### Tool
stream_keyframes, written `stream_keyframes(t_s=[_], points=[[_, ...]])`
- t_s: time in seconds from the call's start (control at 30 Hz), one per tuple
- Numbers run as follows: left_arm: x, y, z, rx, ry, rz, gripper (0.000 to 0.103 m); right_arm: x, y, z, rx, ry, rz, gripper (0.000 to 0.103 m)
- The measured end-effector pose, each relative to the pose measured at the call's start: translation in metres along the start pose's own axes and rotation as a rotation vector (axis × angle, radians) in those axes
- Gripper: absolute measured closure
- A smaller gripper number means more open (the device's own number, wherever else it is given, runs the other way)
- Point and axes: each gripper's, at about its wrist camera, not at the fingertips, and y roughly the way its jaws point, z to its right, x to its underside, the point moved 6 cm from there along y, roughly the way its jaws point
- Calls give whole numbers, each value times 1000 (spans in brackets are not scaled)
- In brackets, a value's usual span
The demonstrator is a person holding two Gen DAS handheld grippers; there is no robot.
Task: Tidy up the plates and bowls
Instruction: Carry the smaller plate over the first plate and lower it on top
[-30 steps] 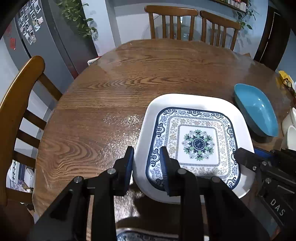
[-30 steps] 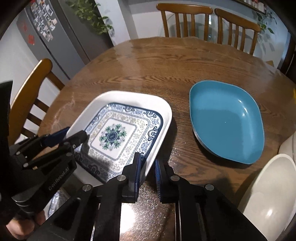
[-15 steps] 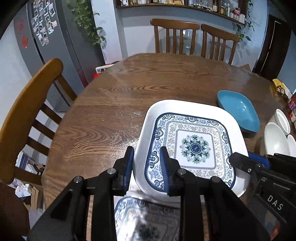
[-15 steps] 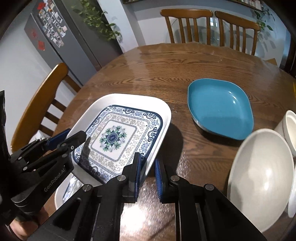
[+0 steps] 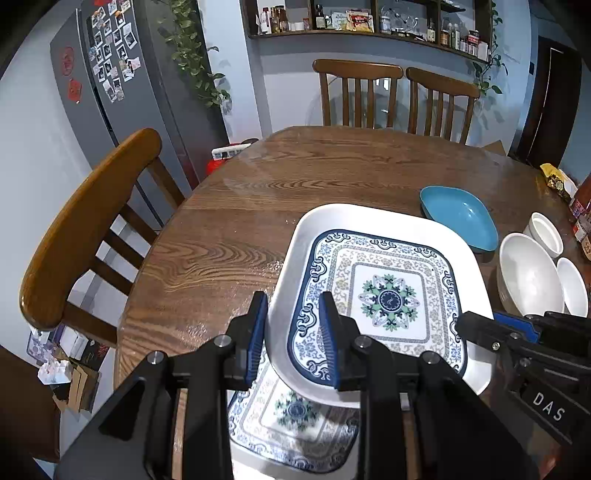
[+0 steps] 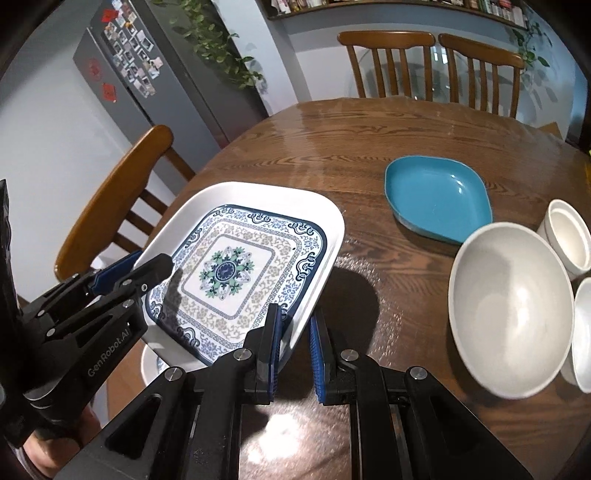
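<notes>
The round dark-brown wooden desk (image 5: 280, 206) has a glossy, strongly grained top that reflects the room light. Held above its near edge is a square white plate with a blue floral pattern (image 5: 384, 291), tilted; the left claw (image 5: 293, 339) is clamped on its left rim and the right claw (image 6: 295, 345) on its right rim. Directly beneath it, a second patterned square plate (image 5: 295, 417) lies flat on the desk. Farther right sit a teal square dish (image 6: 437, 197), a large white bowl (image 6: 511, 306), a small white ramekin (image 6: 569, 236) and another white bowl (image 6: 583, 332), close together. 3 wooden chairs are visible: 1 at the left (image 5: 85, 229) and 2 at the far side (image 5: 395, 96). A grey refrigerator covered with photos (image 5: 122, 88), trailing green plants (image 5: 192, 55) and a wall shelf of jars (image 5: 369, 22) stand behind.
</notes>
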Motion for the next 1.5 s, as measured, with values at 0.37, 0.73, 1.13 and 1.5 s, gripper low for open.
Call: stream_keyframes(t_s=[0.37, 0.73, 1.13, 1.5], points=[[18, -15, -9, -31, -27, 3, 77, 23, -9, -13, -15, -41, -14, 86], [38, -20, -29, -64, -47, -9, 77, 42, -1, -34, -49, -63, -53, 86], [50, -14, -45, -68, -57, -33, 77, 51, 9, -48, -58, -69, -78, 86], [54, -5, -48, -55, -58, -60, 77, 57, 17, -52, -45, -65, -98, 86]])
